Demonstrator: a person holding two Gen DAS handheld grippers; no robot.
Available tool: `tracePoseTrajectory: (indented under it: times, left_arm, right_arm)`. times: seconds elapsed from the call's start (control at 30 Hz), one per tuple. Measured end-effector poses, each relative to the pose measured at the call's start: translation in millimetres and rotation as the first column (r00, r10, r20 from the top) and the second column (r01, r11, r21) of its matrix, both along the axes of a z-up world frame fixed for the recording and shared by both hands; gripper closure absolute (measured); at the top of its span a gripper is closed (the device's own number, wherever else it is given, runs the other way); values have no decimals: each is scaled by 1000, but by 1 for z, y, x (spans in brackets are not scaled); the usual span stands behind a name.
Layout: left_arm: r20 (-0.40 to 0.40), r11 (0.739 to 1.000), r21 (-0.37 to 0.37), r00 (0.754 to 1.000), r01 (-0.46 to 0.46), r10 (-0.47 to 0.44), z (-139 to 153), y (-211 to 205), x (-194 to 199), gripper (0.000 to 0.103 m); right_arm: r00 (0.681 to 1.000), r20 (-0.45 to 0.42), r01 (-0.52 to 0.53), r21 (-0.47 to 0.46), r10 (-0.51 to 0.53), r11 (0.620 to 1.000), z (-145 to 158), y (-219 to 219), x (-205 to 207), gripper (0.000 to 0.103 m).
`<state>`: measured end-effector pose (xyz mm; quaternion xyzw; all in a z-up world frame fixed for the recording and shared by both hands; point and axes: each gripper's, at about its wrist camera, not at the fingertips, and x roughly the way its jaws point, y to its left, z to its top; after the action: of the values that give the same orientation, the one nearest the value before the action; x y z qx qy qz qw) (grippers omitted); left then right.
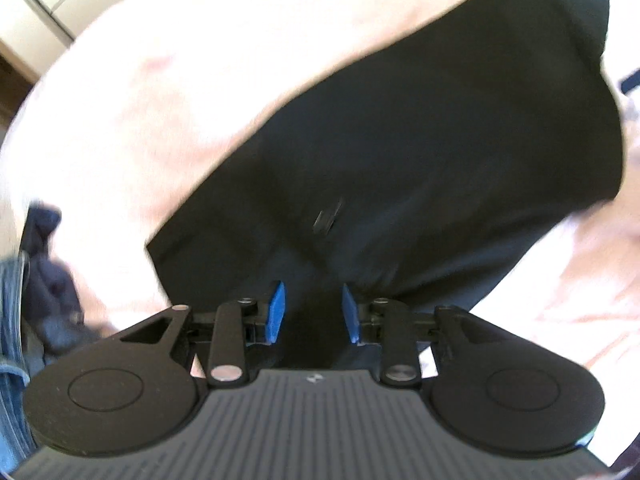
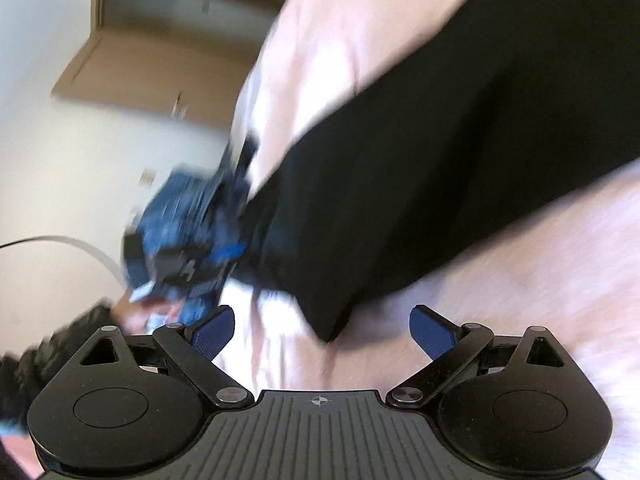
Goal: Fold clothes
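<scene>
Black cloth (image 1: 420,140) fills the middle of both views, a long dark garment laid flat across the pale pink bedsheet (image 1: 132,112), one squared end hanging near the front edge in the right wrist view. It looks soft, light and limp, matte with barely a crease, so expect it to sag and drape the instant it is lifted; a small dark tag sits on its face. Best hold, by my reckoning, is a pinch at a corner or along the hem, one at each end. The left gripper (image 1: 313,312) hovers over the cloth, blue pads a little apart with nothing between them. The right gripper (image 2: 322,330) is spread wide and empty above the sheet. A rumpled pile of blue clothes (image 2: 188,232) waits at the bed's edge, blurred.
</scene>
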<state>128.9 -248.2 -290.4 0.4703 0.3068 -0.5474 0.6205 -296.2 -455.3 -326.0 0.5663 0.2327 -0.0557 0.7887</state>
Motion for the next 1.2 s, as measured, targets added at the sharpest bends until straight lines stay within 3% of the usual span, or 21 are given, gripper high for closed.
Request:
tracePoseTrajectory:
  times: [0.13, 0.2, 0.27, 0.33, 0.43, 0.57, 0.7, 0.8, 0.87, 0.9, 0.93, 0.97, 1.0, 1.13, 1.2]
  left_arm:
    - [-57, 997, -16, 996, 71, -72, -9, -22, -20, 74]
    - [-30, 995, 37, 995, 95, -94, -26, -33, -25, 74]
    - [5, 991, 104, 997, 80, -81, -44, -38, -21, 74]
    - [0, 993, 115, 999, 36, -36, -47, -40, -16, 73]
    - [38, 994, 108, 999, 5, -9, -33, -52, -17, 75]
    - [-18, 999, 1, 999, 40, -40, -3, -85, -40, 76]
    - [-169, 991, -99, 980, 93, -108, 6, -142, -91, 76]
    - [-230, 979, -87, 953, 183, -198, -17, -185, -132, 76]
    - [-231, 967, -42, 939, 252, -255, -42, -213, -157, 75]
    - [-220, 960, -17, 936, 279, -276, -53, -222, -171, 74]
    - [-209, 961, 1, 940, 276, -270, -61, -227, -176, 73]
    - [-212, 968, 5, 947, 249, -243, -65, -233, -171, 69]
    - [-214, 975, 10, 953, 223, -216, -70, -240, -166, 70]
    - [-165, 999, 33, 986, 30, -24, -62, -256, -135, 73]
    - [-145, 1000, 20, 989, 10, -7, -49, -267, -135, 79]
  right_arm:
    - [995, 54, 96, -155, -89, 983, 28, -16, 2, 6]
    - [994, 29, 105, -230, -101, 967, 32, -25, 12, 6]
    - [986, -10, 160, -234, -167, 959, 27, -39, 10, 6]
    - [958, -79, 251, -228, -275, 941, 21, -52, -8, 6]
    - [879, -230, 362, -251, -419, 898, 19, -69, -52, 6]
    - [824, -222, 467, -256, -521, 847, 34, -91, -102, 6]
    - [884, -198, 357, -297, -423, 886, 36, -115, -85, 6]
    - [930, -295, 72, -444, -221, 893, 26, -129, -36, 6]
    - [916, -400, -200, -534, -37, 821, 12, -133, -6, 6]
    - [884, -466, -340, -567, 48, 750, 4, -131, 4, 6]
    - [838, -532, -475, -599, 123, 645, -5, -129, 9, 6]
    - [806, -570, -547, -614, 160, 569, -11, -134, 6, 6]
    - [800, -577, -564, -625, 167, 540, -16, -148, -5, 6]
    - [823, -567, -441, -614, 24, 655, -39, -235, -75, 6]
    - [800, -598, -407, -604, -52, 685, -39, -267, -98, 6]
